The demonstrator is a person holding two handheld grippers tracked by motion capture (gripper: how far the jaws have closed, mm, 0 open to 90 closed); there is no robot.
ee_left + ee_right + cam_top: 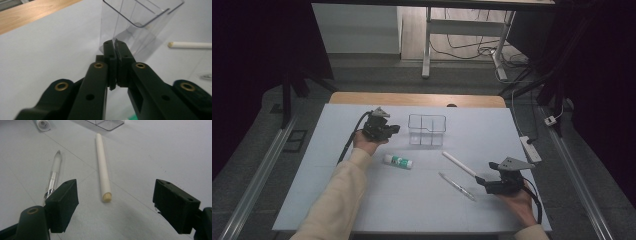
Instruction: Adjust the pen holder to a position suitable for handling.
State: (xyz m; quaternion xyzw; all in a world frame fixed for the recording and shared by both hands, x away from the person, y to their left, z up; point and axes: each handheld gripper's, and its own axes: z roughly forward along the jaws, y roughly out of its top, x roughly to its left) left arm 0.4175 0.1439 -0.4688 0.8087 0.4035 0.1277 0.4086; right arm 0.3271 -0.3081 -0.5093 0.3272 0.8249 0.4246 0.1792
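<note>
A person is sitting at a white table (362, 200), holding two grippers. The left gripper (393, 130) is pointing at one clear plastic organizer box (427, 129) just ahead of its tips, jaws pressed together on nothing. The right gripper (115, 202) is standing spread wide, with one white stick (103, 167) lying straight ahead between its jaws and untouched. One clear pen (53, 173) is lying just beside its left jaw. One glue stick (398, 161) is resting between the grippers, its green label unreadable.

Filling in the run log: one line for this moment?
left hand-held gripper: shut, empty, by clear organizer | right hand-held gripper: open, facing white stick
</note>
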